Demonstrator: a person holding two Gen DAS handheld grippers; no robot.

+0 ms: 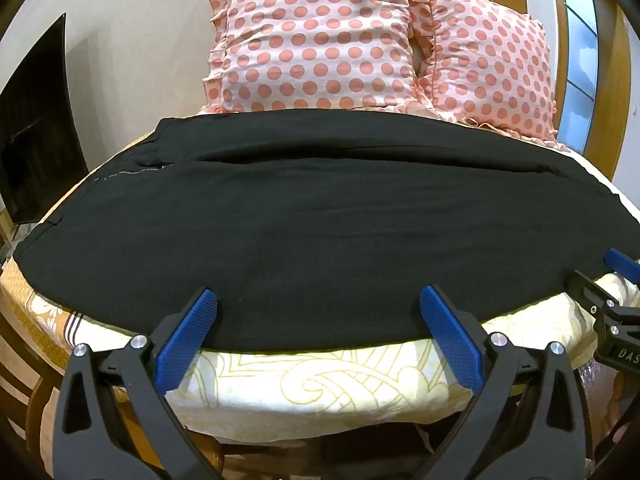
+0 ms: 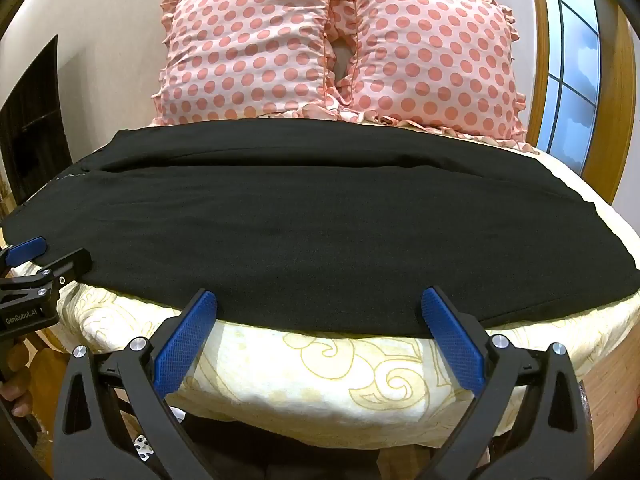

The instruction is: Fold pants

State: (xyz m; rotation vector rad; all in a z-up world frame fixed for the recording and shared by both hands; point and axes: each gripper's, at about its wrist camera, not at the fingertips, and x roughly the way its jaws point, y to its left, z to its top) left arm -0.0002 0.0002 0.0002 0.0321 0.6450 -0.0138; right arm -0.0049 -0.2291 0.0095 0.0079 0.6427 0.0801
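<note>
Black pants [image 1: 312, 216] lie flat across the bed, waistband and zipper at the left, one leg laid over the other; they also show in the right wrist view [image 2: 312, 220]. My left gripper [image 1: 320, 304] is open, its blue pads at the pants' near edge. My right gripper [image 2: 320, 304] is open too, hovering at the near edge further right. The right gripper's tip shows at the right edge of the left wrist view [image 1: 612, 280]. The left gripper's tip shows at the left edge of the right wrist view [image 2: 44, 260].
The bed has a cream sheet with yellow swirls [image 1: 320, 384], [image 2: 340, 372]. Two pink polka-dot pillows [image 1: 316, 40], [image 2: 432, 52] stand at the back. A dark TV [image 1: 36, 140] hangs at the left; a wood-framed window [image 2: 568, 80] is at the right.
</note>
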